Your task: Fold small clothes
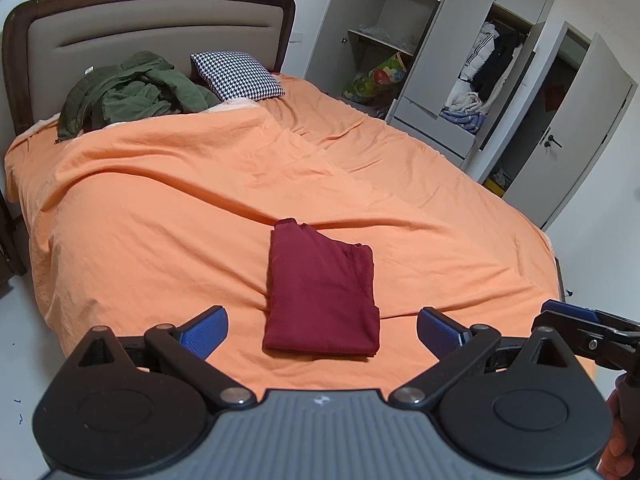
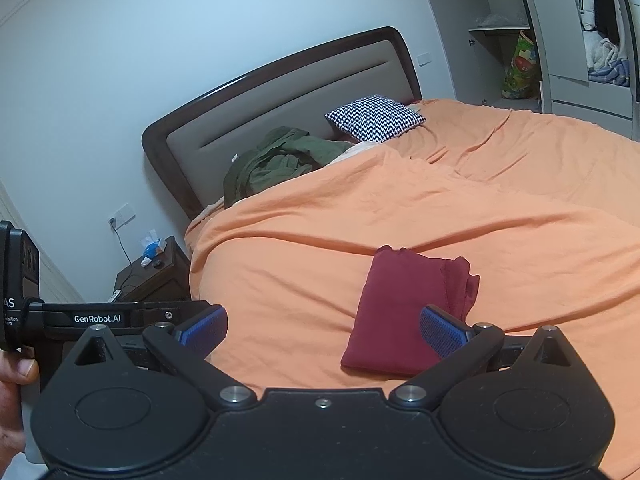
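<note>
- Lay folded, a red shirt [image 1: 322,298] near the bed's [image 1: 168,208] foot edge.
- Hovered empty above it, left gripper [image 1: 322,330] and right gripper [image 2: 323,330], fingers spread wide.

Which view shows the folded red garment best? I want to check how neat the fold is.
The left wrist view: the folded red garment lies centred and unobstructed on the orange bedspread. In the right wrist view, the right claw's finger covers its near right corner, though the bunched edge shows.
</note>
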{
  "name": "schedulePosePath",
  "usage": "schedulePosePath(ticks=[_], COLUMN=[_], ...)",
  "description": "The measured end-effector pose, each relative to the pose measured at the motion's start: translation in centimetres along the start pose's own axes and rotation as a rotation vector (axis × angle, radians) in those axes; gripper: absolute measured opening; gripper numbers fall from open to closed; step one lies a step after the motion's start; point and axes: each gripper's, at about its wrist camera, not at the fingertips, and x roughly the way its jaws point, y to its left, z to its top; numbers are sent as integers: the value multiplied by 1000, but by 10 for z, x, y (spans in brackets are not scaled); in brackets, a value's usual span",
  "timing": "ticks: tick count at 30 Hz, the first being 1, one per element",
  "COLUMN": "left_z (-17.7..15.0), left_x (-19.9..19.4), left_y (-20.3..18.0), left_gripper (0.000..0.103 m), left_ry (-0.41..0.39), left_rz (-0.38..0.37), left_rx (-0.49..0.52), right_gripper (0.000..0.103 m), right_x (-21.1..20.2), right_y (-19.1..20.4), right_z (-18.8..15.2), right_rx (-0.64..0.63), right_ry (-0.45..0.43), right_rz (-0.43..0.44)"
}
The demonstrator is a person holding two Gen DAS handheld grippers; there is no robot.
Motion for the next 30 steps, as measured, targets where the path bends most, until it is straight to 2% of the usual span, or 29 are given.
schedulePosePath(ticks=[10, 18, 30], left_z=[0, -1, -3], left_x=[1, 2, 6], left_y=[-6, -6, -9], left_gripper=[102, 103, 103], left_ry=[4, 9, 10], left_rz=[-1, -41, -29], left_rx=[9, -15, -16], right_gripper=[102, 102, 102], right_x=[3, 3, 5], right_y=[0, 0, -2], right_z=[-1, -1, 0], right_rx=[3, 3, 5], right_ry=[7, 7, 9], right_rz=[2, 1, -1])
